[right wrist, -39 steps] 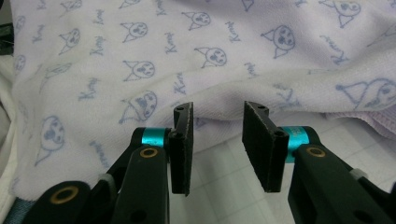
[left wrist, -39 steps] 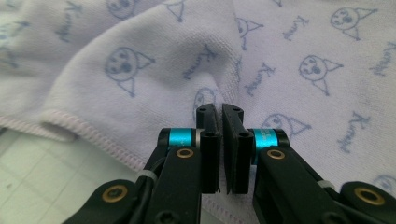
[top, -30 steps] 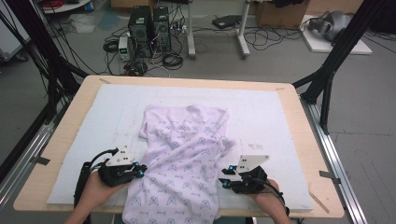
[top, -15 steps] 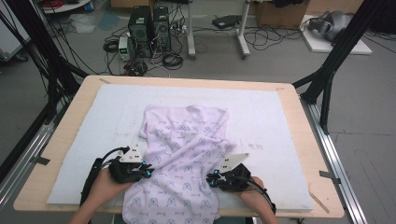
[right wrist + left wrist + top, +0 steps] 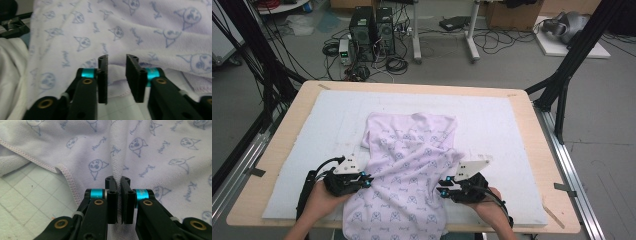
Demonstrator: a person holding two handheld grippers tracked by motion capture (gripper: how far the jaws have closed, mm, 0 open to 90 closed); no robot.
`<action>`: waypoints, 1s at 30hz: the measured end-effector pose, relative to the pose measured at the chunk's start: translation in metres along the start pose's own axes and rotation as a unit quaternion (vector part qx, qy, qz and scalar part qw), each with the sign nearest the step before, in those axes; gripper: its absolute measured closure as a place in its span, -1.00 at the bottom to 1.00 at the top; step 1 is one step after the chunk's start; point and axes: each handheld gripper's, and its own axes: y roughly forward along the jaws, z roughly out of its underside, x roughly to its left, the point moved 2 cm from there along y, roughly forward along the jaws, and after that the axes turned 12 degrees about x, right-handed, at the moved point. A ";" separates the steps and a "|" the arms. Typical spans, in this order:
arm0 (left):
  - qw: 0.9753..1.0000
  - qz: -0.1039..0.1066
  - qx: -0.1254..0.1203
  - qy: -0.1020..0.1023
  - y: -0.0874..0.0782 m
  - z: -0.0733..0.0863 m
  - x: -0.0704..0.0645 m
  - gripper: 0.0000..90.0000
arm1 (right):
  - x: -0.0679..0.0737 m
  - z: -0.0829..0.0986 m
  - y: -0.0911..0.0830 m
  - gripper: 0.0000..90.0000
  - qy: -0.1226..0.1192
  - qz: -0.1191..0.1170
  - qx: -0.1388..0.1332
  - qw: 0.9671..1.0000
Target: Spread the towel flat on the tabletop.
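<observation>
A lilac towel [image 5: 412,160] printed with small cartoon faces lies rumpled in the middle of the white mat [image 5: 512,125], its near end hanging over the table's front edge. My left gripper [image 5: 364,181] is at the towel's left side. In the left gripper view, the left gripper [image 5: 119,182] is shut on a raised fold of the towel [image 5: 162,150]. My right gripper [image 5: 443,190] is at the towel's right side. In the right gripper view, the right gripper [image 5: 117,60] is open, with the hemmed edge of the towel [image 5: 140,25] lying between and just beyond the jaws.
The mat covers a wooden table [image 5: 543,165] with bare wood around it. Black frame posts [image 5: 572,60] rise at both far corners. Computer towers [image 5: 369,27] and cables lie on the floor behind the table. Bare mat stretches left and right of the towel.
Both grippers have moved inward from the mat onto the towel's sides. The towel's lower part has bunched slightly between them.
</observation>
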 end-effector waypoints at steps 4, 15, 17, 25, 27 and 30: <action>1.000 -0.008 -0.004 -0.003 -0.001 0.001 0.002 0.91 | -0.006 0.003 0.018 0.49 0.014 -0.002 0.017 1.000; 1.000 -0.006 -0.017 -0.008 -0.007 0.002 -0.001 0.90 | 0.002 0.009 0.012 0.93 0.000 0.001 0.032 0.999; 1.000 -0.004 -0.022 -0.008 -0.008 0.001 -0.002 0.90 | 0.005 0.009 0.001 0.93 -0.001 0.007 0.023 1.000; 1.000 -0.006 -0.022 -0.009 -0.010 0.002 -0.003 0.90 | 0.017 -0.007 -0.020 0.93 -0.024 0.001 -0.008 1.000; 1.000 -0.009 -0.012 -0.008 -0.008 0.006 -0.002 0.90 | 0.019 -0.009 -0.011 0.92 -0.033 -0.003 0.006 0.999; 1.000 -0.008 0.002 -0.011 -0.004 0.014 0.001 0.90 | 0.021 -0.003 0.007 0.91 -0.033 -0.019 0.032 0.999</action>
